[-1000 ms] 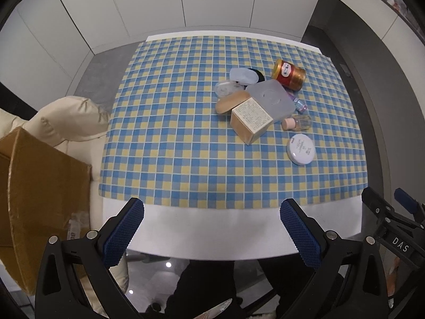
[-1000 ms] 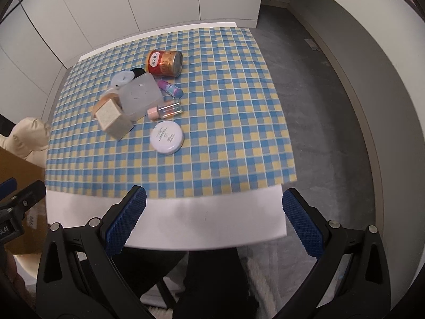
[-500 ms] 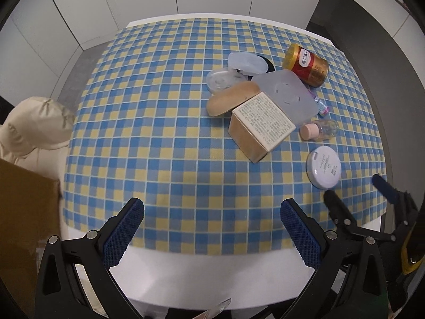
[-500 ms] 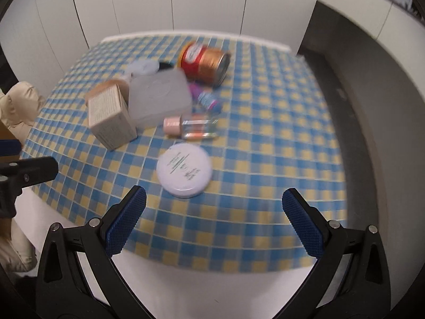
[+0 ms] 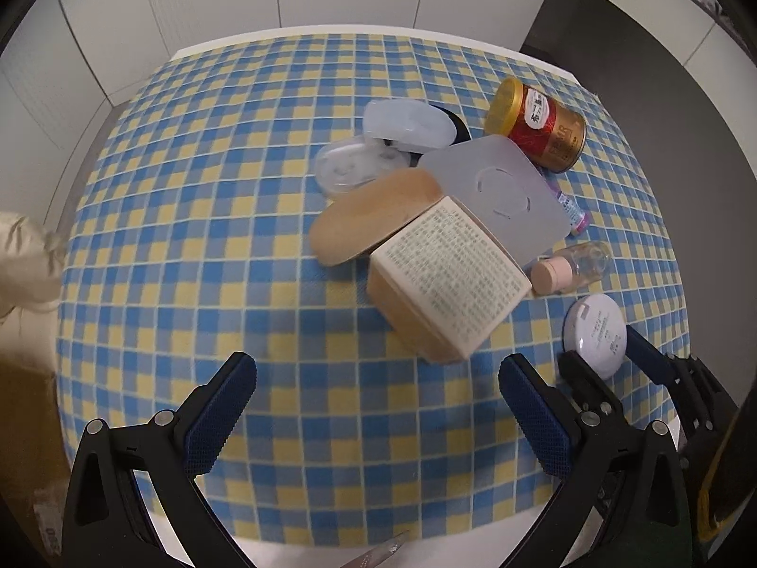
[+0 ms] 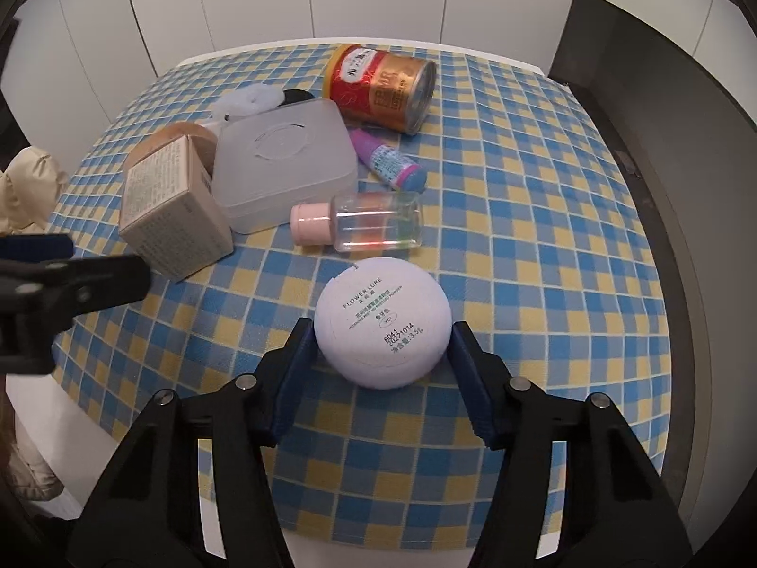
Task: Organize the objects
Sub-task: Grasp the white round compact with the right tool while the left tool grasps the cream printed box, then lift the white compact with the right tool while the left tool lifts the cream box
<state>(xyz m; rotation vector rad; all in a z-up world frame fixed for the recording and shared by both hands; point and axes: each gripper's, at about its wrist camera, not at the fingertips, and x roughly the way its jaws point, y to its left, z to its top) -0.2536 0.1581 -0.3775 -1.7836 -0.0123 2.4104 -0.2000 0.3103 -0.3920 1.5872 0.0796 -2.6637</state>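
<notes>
A round white powder compact (image 6: 382,321) lies on the checked cloth (image 6: 544,236), and my right gripper (image 6: 381,341) is shut on its two sides. The compact also shows in the left wrist view (image 5: 595,334), with the right gripper (image 5: 610,364) around it. My left gripper (image 5: 374,407) is open and empty over the cloth (image 5: 189,236), just in front of a beige printed box (image 5: 444,279). Behind lie a clear bottle with a pink cap (image 6: 359,225), a purple tube (image 6: 388,163), a frosted plastic case (image 6: 284,161) and a red-gold tin (image 6: 383,87) on its side.
A tan oval lid (image 5: 369,217), a clear oval dish (image 5: 355,165) and a white oval case (image 5: 407,125) lie behind the box. A cream cushion (image 5: 23,260) and a cardboard box (image 5: 23,449) stand left of the table. The white table edge (image 6: 378,551) is near me.
Both grippers moved forward and down over the table. My right gripper went from wide open to closed around the white compact. My left gripper stayed open.
</notes>
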